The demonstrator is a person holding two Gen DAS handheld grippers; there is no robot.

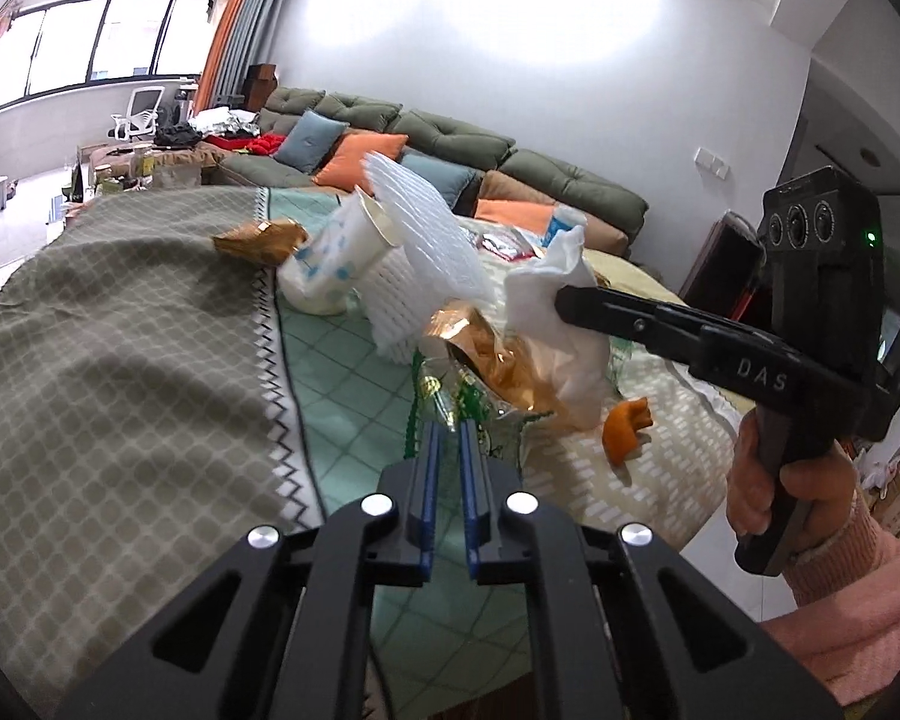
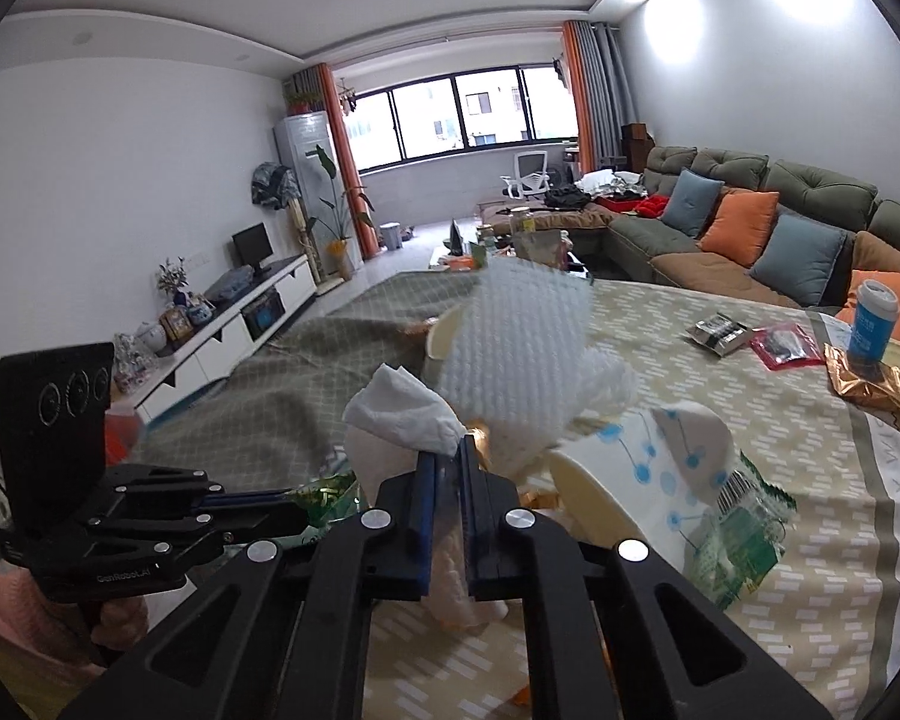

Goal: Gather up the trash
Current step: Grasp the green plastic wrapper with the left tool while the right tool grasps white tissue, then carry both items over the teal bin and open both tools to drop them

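A heap of trash lies on the cloth-covered table (image 1: 120, 360): a white foam net (image 1: 426, 240), a blue-dotted paper cup (image 1: 336, 264), a crumpled gold wrapper (image 1: 492, 354), a white tissue (image 1: 546, 282) and a piece of orange peel (image 1: 627, 426). My left gripper (image 1: 447, 429) is shut on the edge of a green-printed clear wrapper (image 1: 450, 390) at the front of the heap. My right gripper (image 2: 447, 450) is shut on the white tissue (image 2: 402, 411) together with thin pale plastic. It enters the left wrist view from the right (image 1: 561, 300). The left gripper (image 2: 297, 513) shows at the lower left of the right wrist view.
Another gold wrapper (image 1: 258, 240) lies behind the cup. Further along the table are a silver packet (image 2: 720, 330), a red packet (image 2: 786, 345) and a blue-white cup (image 2: 873, 324) on a gold packet (image 2: 864, 384). A green sofa (image 2: 810, 192) runs behind.
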